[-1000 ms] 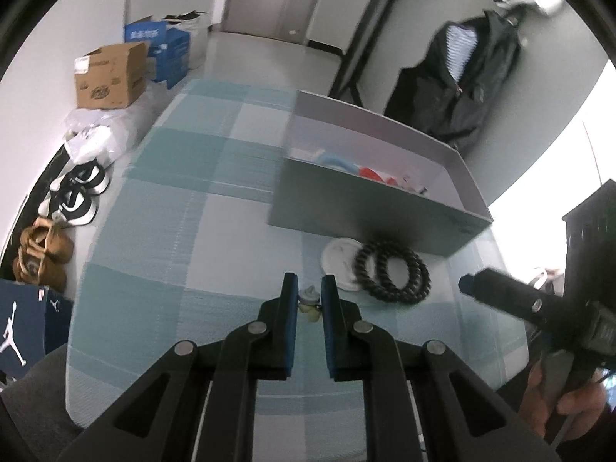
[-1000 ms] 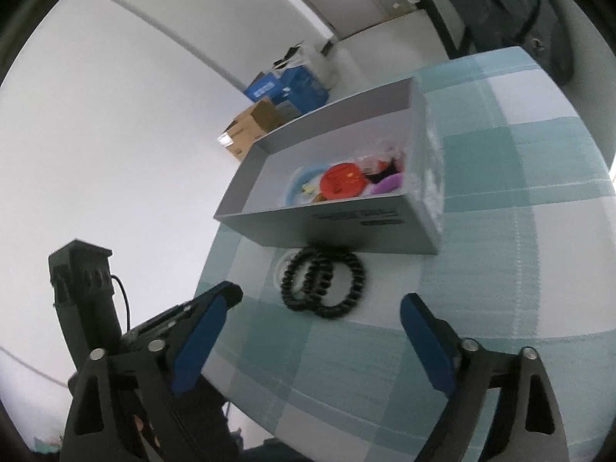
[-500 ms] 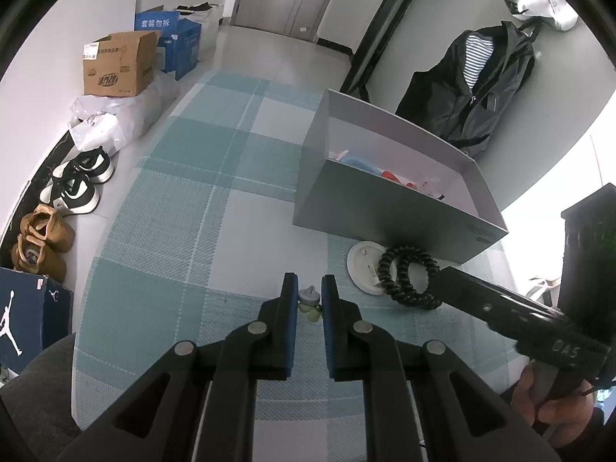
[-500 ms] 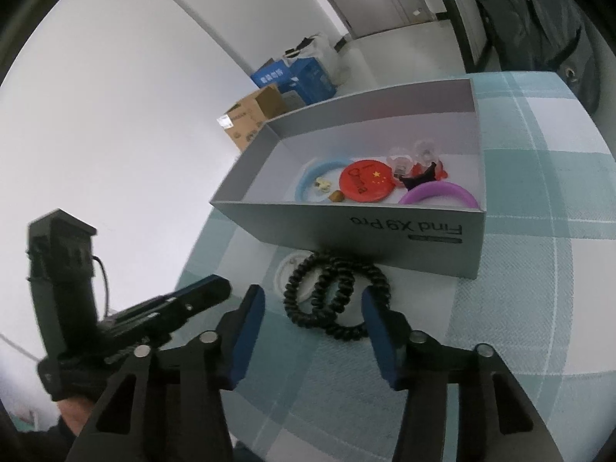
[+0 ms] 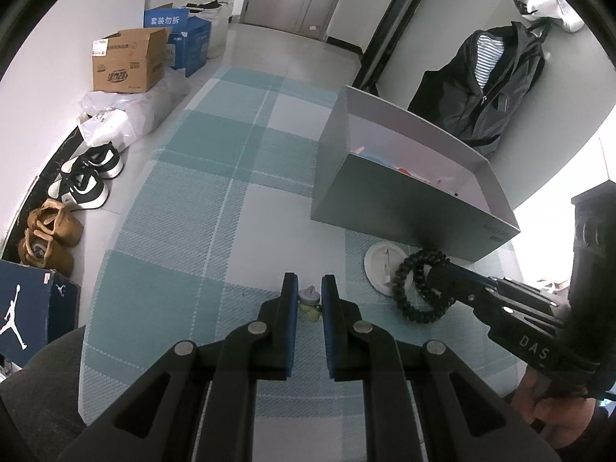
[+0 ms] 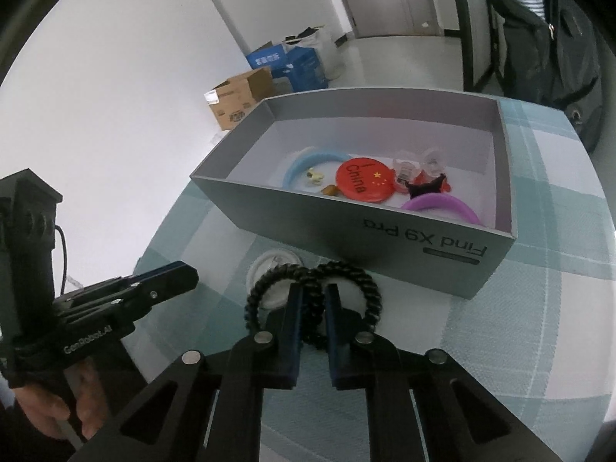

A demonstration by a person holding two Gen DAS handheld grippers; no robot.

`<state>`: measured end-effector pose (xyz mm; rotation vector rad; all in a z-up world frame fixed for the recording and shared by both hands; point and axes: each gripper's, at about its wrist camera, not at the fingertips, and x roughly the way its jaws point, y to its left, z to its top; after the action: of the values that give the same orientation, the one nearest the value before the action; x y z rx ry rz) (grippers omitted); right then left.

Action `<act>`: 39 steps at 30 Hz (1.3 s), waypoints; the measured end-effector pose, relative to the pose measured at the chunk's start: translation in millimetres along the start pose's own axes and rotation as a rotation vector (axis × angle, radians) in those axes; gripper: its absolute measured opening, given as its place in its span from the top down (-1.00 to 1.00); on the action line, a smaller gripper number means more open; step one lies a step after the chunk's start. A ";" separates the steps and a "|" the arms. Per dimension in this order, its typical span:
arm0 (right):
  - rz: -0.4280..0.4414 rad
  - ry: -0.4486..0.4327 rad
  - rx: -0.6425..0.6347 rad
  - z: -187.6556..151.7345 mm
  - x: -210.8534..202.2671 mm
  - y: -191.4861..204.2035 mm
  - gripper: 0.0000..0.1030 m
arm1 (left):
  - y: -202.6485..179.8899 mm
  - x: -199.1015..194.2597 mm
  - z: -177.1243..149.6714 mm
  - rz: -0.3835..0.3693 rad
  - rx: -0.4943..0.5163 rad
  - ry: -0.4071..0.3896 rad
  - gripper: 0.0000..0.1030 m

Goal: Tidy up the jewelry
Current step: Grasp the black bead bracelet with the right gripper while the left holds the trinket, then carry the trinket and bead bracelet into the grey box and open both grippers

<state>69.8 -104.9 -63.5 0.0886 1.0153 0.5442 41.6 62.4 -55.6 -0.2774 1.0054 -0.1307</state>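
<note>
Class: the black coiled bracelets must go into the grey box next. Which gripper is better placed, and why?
Right. The right gripper has just closed on the black coiled bracelets, directly before the grey box. The left gripper already pinches a small charm.

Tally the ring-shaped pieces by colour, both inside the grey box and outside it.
Blue bangle, in the box: 1
Purple bangle, in the box: 1
Black coiled loops, overlapping in front of the box: 2
Total: 4
</note>
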 end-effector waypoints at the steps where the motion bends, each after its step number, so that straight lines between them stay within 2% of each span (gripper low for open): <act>1: -0.004 0.002 -0.004 -0.1 -0.6 0.2 0.81 | -0.3 0.1 -0.3 0.004 0.001 0.000 0.85; 15: 0.058 -0.062 0.088 3.7 -27.3 -17.1 0.82 | -6.8 -0.8 -6.3 0.035 0.024 0.001 0.85; 26: 0.098 -0.138 0.136 16.5 -53.2 -29.1 0.82 | -20.3 -23.7 4.4 -0.022 0.027 -0.095 0.85; 31: 0.113 -0.164 0.160 27.1 -62.2 -39.1 0.82 | -32.6 -22.8 16.1 -0.048 0.051 -0.099 0.85; 39: 0.088 -0.184 0.151 55.4 -69.4 -51.3 0.82 | -53.0 -24.0 50.3 -0.072 0.113 -0.118 0.85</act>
<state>107.3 -172.2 4.2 0.3134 0.8742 0.5289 72.5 25.8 4.6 -0.2154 0.8681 -0.2334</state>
